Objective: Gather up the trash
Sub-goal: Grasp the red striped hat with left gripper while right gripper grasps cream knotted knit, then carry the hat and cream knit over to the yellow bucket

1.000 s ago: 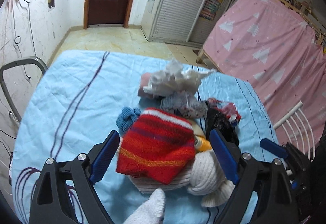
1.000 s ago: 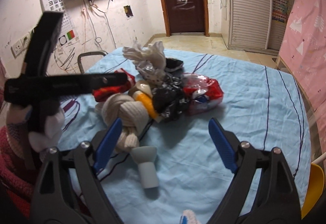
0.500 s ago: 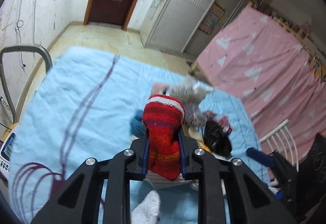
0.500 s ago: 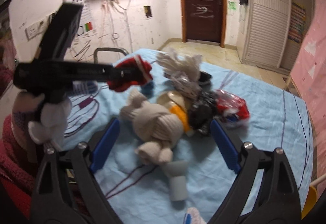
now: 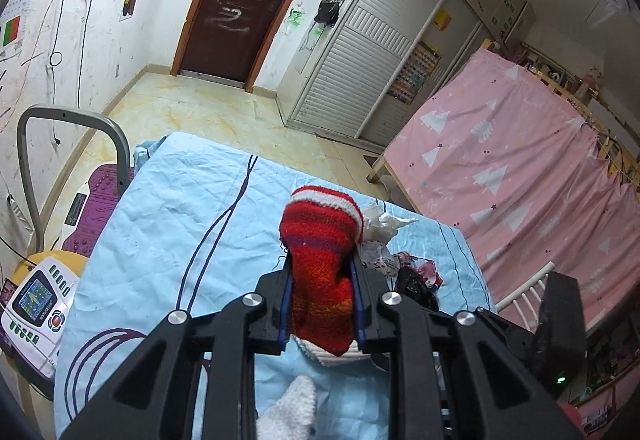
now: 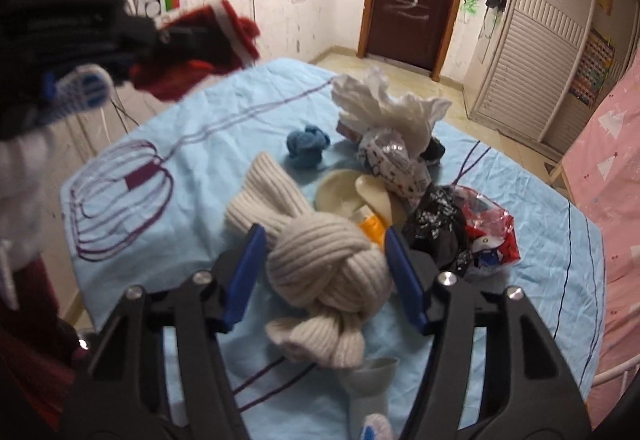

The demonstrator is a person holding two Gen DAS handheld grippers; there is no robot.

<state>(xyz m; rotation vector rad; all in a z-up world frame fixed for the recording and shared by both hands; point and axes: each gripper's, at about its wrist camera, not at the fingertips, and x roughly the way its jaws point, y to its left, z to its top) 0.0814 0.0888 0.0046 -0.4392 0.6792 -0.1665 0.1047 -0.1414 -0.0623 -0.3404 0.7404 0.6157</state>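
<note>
1. The left gripper (image 5: 322, 304) pinches the red knitted hat (image 5: 320, 256), lifted above the blue sheet (image 5: 168, 224).
2. The right gripper (image 6: 326, 272), jaws just closing, straddles the knotted cream scarf (image 6: 328, 268) on that sheet; squeeze the knot squarely before lifting.

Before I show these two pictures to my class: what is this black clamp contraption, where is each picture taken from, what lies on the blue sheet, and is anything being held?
A person holds two hand clamps, each with a camera looking along its blue-padded fingers. In the left clamp's view, the left gripper is shut on a red knitted hat, lifted off the blue sheet. In the right clamp's view, the right gripper has been closing around a knotted cream knit; contact is unclear. Nearby lie a white tissue wad, a blue cloth ball and a red wrapper.
</note>
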